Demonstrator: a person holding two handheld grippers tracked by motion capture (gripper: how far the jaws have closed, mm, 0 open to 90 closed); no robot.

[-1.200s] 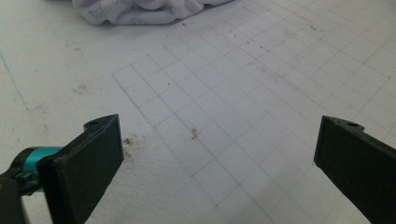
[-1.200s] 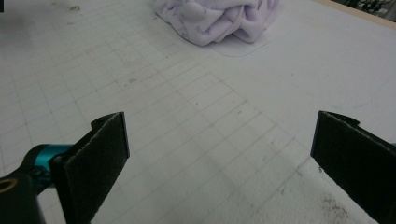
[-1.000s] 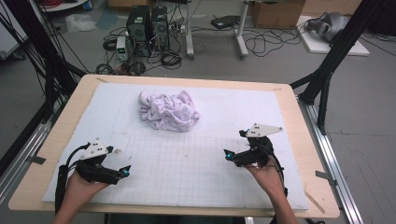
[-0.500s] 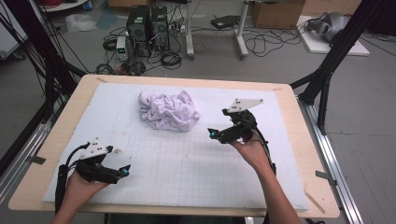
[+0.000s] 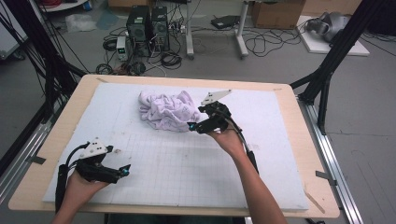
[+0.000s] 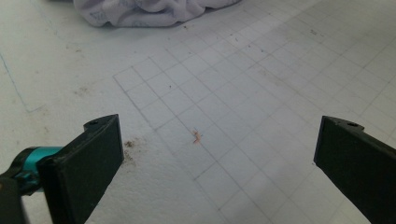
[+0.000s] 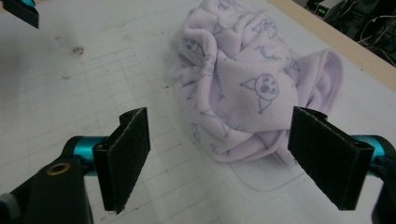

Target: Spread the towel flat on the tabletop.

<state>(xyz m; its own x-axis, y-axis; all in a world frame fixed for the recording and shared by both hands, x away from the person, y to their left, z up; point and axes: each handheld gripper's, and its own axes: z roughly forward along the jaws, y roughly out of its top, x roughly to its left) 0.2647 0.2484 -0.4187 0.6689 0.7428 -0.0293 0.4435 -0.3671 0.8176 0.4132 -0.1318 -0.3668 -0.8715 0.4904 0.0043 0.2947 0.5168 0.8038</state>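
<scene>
Crumpled lilac cloth (image 5: 168,111) on mat

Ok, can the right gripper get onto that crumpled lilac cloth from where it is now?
Probably yes. The right gripper sits just short of the lilac cloth, jaws apart and just closing a little with nothing between them yet, and only bare white mat lies ahead.

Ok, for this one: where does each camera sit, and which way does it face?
High view: above the person's side, looking forward and down on the table; both forearms, the left claw and right claw show.
Left gripper view: rides the left claw, facing across the gridded mat; its two black jaws stand wide apart.
Right gripper view: rides the right claw, facing the crumpled lilac cloth; its jaws have just been closing, the cloth not yet between them.
Shared: all three show the cloth on the mat.
</scene>
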